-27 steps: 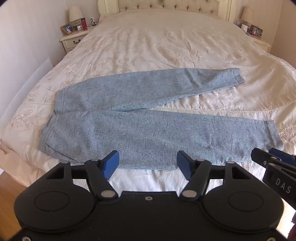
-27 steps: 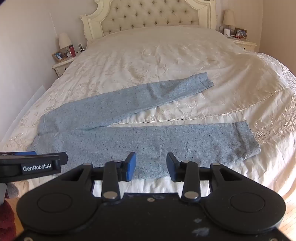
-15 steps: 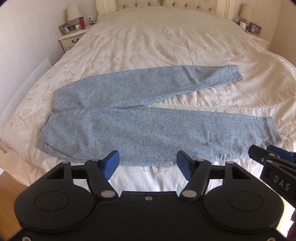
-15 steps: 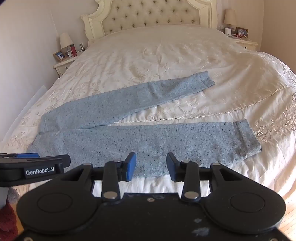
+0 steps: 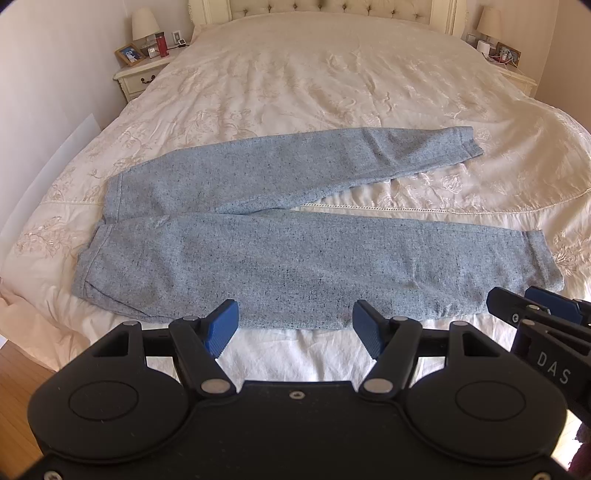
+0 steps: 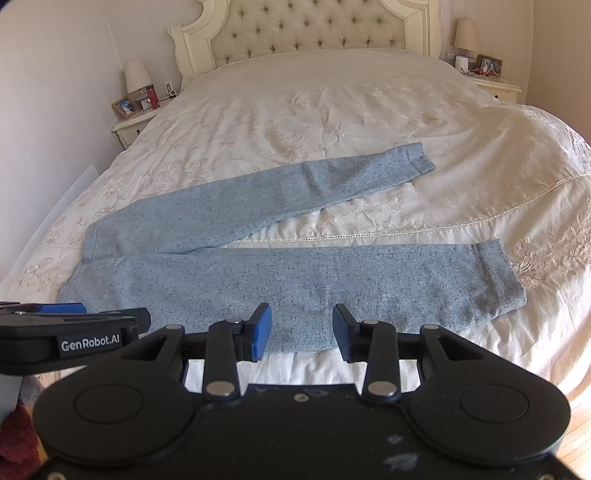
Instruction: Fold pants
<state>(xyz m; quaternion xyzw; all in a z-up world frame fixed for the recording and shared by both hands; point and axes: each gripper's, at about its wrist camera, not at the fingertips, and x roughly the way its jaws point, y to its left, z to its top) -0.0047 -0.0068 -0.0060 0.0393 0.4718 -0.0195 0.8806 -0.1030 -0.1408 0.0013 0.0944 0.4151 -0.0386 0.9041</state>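
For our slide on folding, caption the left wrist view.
Open left gripper hovers before blue-grey pants spread on the bed, legs splayed.

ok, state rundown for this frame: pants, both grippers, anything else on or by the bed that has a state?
pants: unfolded, flat on the bed, legs spread in a V, not held.
left gripper: open, empty, near the pants' near edge.
right gripper: open, empty, also at the near edge.
bed: made, cover lightly wrinkled.
left lamp: cannot tell whether it is lit.
right lamp: cannot tell either.
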